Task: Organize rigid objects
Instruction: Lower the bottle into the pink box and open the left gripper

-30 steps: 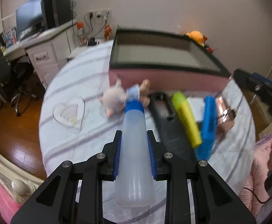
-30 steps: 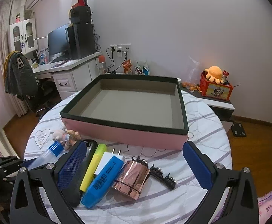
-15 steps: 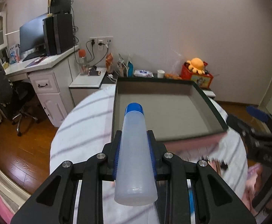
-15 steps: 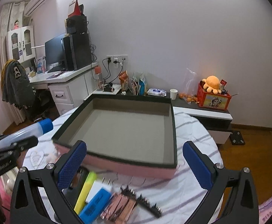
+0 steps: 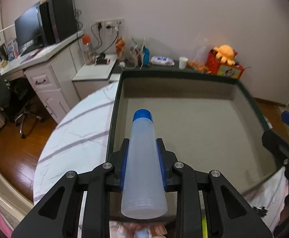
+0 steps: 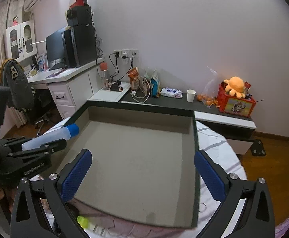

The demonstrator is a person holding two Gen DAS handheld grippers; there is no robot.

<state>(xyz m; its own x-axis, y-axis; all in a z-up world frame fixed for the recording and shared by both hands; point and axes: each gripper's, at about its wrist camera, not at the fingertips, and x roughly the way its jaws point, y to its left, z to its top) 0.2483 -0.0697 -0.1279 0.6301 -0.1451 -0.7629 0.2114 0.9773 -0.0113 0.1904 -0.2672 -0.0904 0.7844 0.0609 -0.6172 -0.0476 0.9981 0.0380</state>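
Left gripper (image 5: 143,170) clamped on translucent bottle (image 5: 143,168) with blue cap, held above near-left part of box (image 5: 184,138). Right gripper (image 6: 142,175) spread wide, nothing between pads. Box interior seen bare; nothing placed yet. Yellow marker (image 6: 82,221) glimpsed before box, partly cut off; other table items hidden or blurred.

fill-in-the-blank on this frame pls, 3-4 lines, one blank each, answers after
1. The left claw is shut on a translucent bottle with a ____ cap.
2. The right claw holds ____.
3. The big box under both claws is ____ inside.
4. The plush toy on the red box is ____ in colour.

Missing words: blue; nothing; empty; orange
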